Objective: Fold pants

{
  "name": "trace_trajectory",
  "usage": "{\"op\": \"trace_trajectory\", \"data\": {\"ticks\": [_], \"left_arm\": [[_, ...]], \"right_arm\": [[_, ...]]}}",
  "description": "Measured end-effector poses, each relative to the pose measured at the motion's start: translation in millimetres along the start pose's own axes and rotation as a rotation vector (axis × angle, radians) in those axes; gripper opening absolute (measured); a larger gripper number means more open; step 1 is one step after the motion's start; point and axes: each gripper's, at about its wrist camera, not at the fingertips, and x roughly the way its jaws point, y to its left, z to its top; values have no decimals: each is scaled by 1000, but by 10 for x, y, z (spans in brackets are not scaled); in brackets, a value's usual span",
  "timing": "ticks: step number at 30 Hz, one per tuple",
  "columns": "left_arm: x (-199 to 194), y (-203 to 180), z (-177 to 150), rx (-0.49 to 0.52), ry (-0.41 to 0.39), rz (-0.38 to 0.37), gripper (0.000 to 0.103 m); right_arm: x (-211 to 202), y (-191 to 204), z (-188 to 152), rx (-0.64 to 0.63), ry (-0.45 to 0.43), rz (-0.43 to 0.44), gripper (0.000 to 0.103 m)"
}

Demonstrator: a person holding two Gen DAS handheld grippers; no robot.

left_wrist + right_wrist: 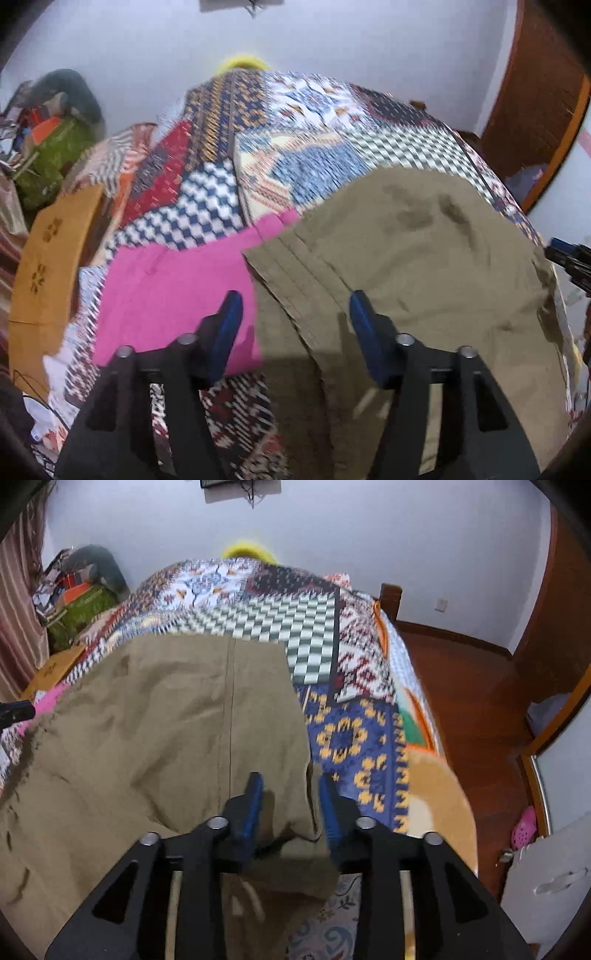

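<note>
Khaki pants [155,731] lie spread on the patchwork quilt [314,624] of the bed, draping over its near edge, with a pink garment [173,291] just beside them toward the bed's left side. Left gripper [291,314] hovers over the line where pants meet pink cloth, fingers [229,321] spread wide, holding nothing. Right gripper [290,794] sits at the pants' right edge near the bed's near edge; fingers [253,805] part-spread with cloth between them, grip not clearly closed. Risks: left fingers could pinch the pink garment along with the pants and drag both. Right fingers may catch only the top layer, so the fold skews. Cloth hanging off the near edge could slide down. Frames are blurry.
</note>
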Motion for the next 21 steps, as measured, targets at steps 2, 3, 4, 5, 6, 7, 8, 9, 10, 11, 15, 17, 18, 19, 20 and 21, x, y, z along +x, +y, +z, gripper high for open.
{"op": "trace_trajectory", "data": {"ticks": [2, 3, 4, 5, 6, 7, 8, 9, 10, 11, 15, 17, 18, 19, 20, 21], "left_arm": [[54, 62, 83, -14, 10, 6, 61], [81, 90, 116, -20, 16, 3, 61], [115, 115, 145, -27, 25, -3, 61], [172, 141, 191, -34, 39, -8, 62], [218, 158, 221, -38, 48, -10, 63], [273, 174, 256, -42, 59, -10, 64], [320, 178, 278, -43, 67, -8, 67], [387, 185, 306, -45, 82, -1, 70], [446, 189, 331, -45, 93, 5, 70], [496, 188, 347, -45, 100, 8, 70], [717, 210, 412, -42, 133, 22, 70], [794, 202, 421, -26, 146, 35, 70], [825, 190, 425, -14, 151, 37, 70], [857, 176, 427, 0, 157, 38, 70], [883, 163, 430, 10, 161, 40, 70], [910, 152, 430, 18, 165, 41, 70]], "right_arm": [[-39, 8, 102, -2, -28, -2, 45], [-45, 14, 157, -5, -36, -2, 46], [-36, 25, 231, -7, -42, 0, 46], [-22, 31, 290, -7, -45, 4, 46], [1, 46, 369, -8, -50, 12, 46], [19, 63, 424, -12, -53, 19, 47], [42, 82, 482, -17, -55, 23, 48], [69, 111, 533, -25, -59, 23, 51], [104, 140, 584, -35, -67, 21, 55], [150, 160, 628, -41, -72, 21, 58], [372, 180, 785, -61, -50, 34, 61], [502, 169, 852, -63, -29, 37, 61], [589, 169, 891, -68, -16, 44, 61], [625, 157, 910, -74, -7, 47, 61], [691, 149, 943, -79, 3, 48, 61], [751, 145, 972, -81, 11, 48, 61]]}}
